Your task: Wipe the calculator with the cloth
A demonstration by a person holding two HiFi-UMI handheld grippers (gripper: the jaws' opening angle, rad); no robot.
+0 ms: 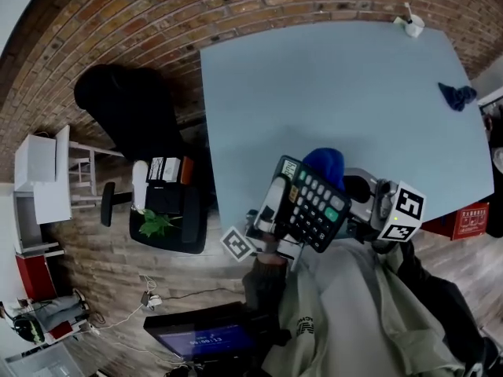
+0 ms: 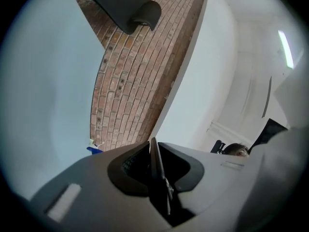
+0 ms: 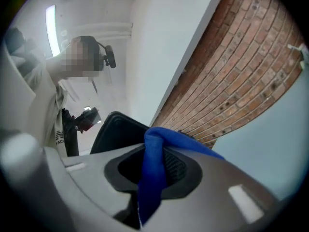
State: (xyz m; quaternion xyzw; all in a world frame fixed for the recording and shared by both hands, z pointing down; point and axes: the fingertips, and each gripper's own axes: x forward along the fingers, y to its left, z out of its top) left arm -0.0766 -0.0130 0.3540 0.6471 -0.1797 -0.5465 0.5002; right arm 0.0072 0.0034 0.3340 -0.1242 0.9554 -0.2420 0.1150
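In the head view a black calculator (image 1: 309, 203) with white and green keys is held up over the near edge of the light blue table (image 1: 330, 93). My left gripper (image 1: 267, 214) is shut on its lower left edge. In the left gripper view the calculator (image 2: 155, 178) shows edge-on as a thin dark plate pinched between the jaws of that gripper (image 2: 153, 151). A blue cloth (image 1: 324, 163) bunches just behind the calculator's top. My right gripper (image 1: 347, 183) is shut on it. In the right gripper view the cloth (image 3: 153, 173) hangs from that gripper (image 3: 154, 153), next to the calculator's dark back (image 3: 113, 129).
A second dark blue cloth (image 1: 457, 95) lies near the table's right edge, and a small white object (image 1: 410, 25) stands at the far right corner. Left of the table are a black chair (image 1: 126, 108), a black bag with green leaves (image 1: 161, 220) and a screen (image 1: 200, 338) on the brick-patterned floor.
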